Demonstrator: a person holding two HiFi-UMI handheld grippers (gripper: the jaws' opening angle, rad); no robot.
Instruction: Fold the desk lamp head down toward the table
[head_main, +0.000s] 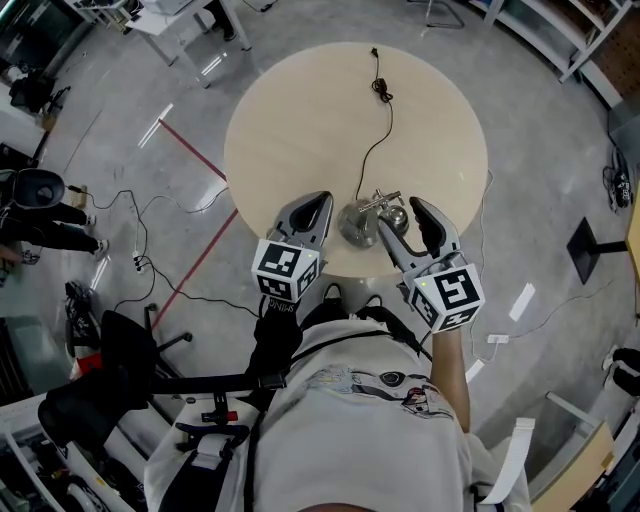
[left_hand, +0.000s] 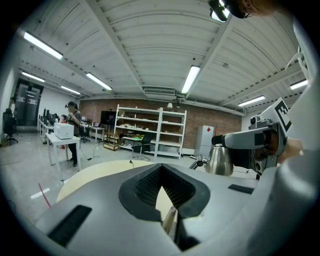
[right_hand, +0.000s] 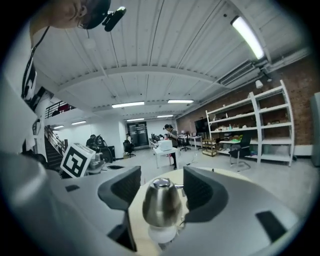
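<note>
Well left of the left gripper (head_main: 322, 200), a black chair (head_main: 120, 350) and a red line (head_main: 195, 150) are seen on the floor, off the table (head_main: 300, 110). The left gripper is held over the table's near edge with its jaws brought together at the tips. Nothing is caught between them, and only bare tabletop is seen past them. Far beyond it, across the room, shelves (left_hand: 150, 125) are lined against a brick wall.

Just right of the left gripper the lamp (head_main: 365, 218) is stood near the same edge of the table. In the left gripper view its steel head (left_hand: 218, 159) is seen to the right of the shut jaws and apart from them. A black cable (head_main: 372, 150) is run from the lamp across the table, away from both grippers.

The right gripper (head_main: 400, 213) is held at the lamp from the near right, its jaws spread wide. The head is framed between the two pads — dome up, white bulb (right_hand: 161, 232) below. Tabletop is seen between the head and the pad on its left, while the other pad lies close beside it; neither is seen pressing. Far past this gripper, a person (right_hand: 170, 132) is seen standing at a white desk.
</note>
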